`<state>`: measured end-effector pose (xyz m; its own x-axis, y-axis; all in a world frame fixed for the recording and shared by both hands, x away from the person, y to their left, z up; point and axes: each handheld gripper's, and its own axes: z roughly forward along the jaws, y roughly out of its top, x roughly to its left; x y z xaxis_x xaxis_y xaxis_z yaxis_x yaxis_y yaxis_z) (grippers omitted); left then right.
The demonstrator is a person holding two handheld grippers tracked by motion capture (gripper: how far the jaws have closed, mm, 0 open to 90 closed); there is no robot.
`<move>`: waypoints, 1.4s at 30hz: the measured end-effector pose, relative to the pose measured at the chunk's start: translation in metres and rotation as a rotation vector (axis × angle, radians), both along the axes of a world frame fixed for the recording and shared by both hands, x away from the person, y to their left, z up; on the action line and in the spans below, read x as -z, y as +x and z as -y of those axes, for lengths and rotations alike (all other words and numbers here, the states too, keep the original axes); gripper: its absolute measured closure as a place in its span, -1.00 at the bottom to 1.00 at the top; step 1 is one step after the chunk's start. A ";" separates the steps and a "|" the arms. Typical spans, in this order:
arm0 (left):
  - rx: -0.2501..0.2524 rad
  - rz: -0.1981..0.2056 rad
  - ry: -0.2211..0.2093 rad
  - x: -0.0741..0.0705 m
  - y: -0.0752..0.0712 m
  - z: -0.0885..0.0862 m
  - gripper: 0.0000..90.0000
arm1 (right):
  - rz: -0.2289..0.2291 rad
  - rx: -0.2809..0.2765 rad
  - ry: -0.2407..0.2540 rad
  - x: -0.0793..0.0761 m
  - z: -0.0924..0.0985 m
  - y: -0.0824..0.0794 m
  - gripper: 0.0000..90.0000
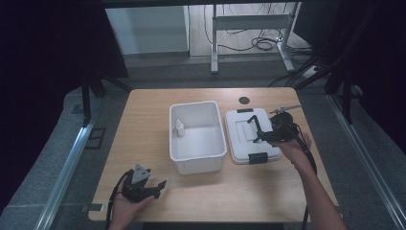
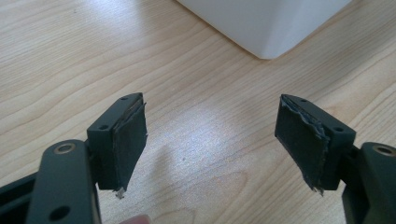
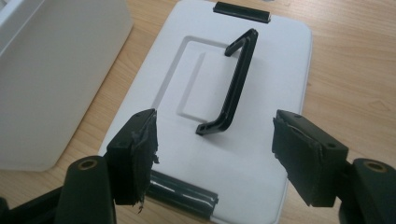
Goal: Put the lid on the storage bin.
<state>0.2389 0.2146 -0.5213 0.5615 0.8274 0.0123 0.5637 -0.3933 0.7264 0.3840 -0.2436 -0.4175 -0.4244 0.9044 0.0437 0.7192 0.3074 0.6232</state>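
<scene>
A white open box stands mid-table with a small white bottle inside at its left wall. To its right lies the white lid, flat on the table, with a raised black handle and black latches. My right gripper hovers open over the lid's near half, jaws either side of the handle's near end. My left gripper rests low at the front left, open and holding nothing; a corner of the box lies just ahead of it.
The wooden table has a round black grommet near its far edge. A thin metal rod sticks out by the lid's far right corner. Desk legs and cables lie on the floor beyond.
</scene>
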 end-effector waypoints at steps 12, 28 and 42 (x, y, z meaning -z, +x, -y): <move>-0.006 0.007 -0.005 -0.001 0.000 -0.002 -0.44 | -0.051 -0.008 -0.058 -0.010 -0.015 0.030 -0.20; 0.016 0.029 0.008 -0.001 -0.002 0.003 -0.43 | -0.260 0.009 -0.118 -0.008 -0.028 0.090 0.15; 0.014 0.022 0.009 0.001 -0.001 0.005 -0.43 | -0.332 0.055 -0.121 0.012 -0.021 0.108 0.32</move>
<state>0.2375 0.2096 -0.5222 0.5726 0.8192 0.0320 0.5419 -0.4074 0.7351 0.4922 -0.2225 -0.4294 -0.3554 0.9327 0.0618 0.8939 0.3198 0.3143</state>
